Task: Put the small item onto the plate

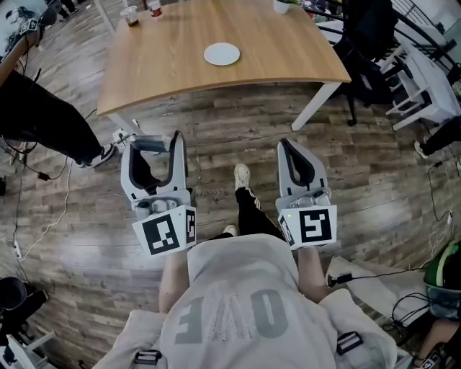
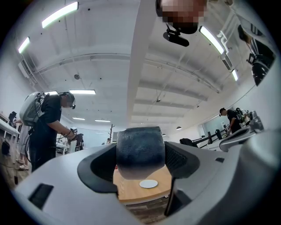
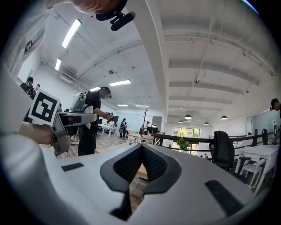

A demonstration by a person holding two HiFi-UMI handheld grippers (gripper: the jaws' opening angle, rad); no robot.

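Note:
A white plate (image 1: 222,54) lies on the wooden table (image 1: 166,72) well ahead of me, and it also shows small below the jaws in the left gripper view, plate (image 2: 149,183). My left gripper (image 1: 153,150) is held over the floor, short of the table, shut on a small dark rough-surfaced item (image 2: 140,151), which shows as a dark shape (image 1: 146,173) between the jaws. My right gripper (image 1: 289,150) hangs beside it at the same height, jaws closed together with nothing in them (image 3: 141,151).
Cups (image 1: 130,14) stand at the table's far left edge. A dark chair (image 1: 371,43) and white furniture (image 1: 425,79) crowd the right. A person in black (image 1: 43,115) stands at the left. Cables (image 1: 39,216) trail on the wood floor.

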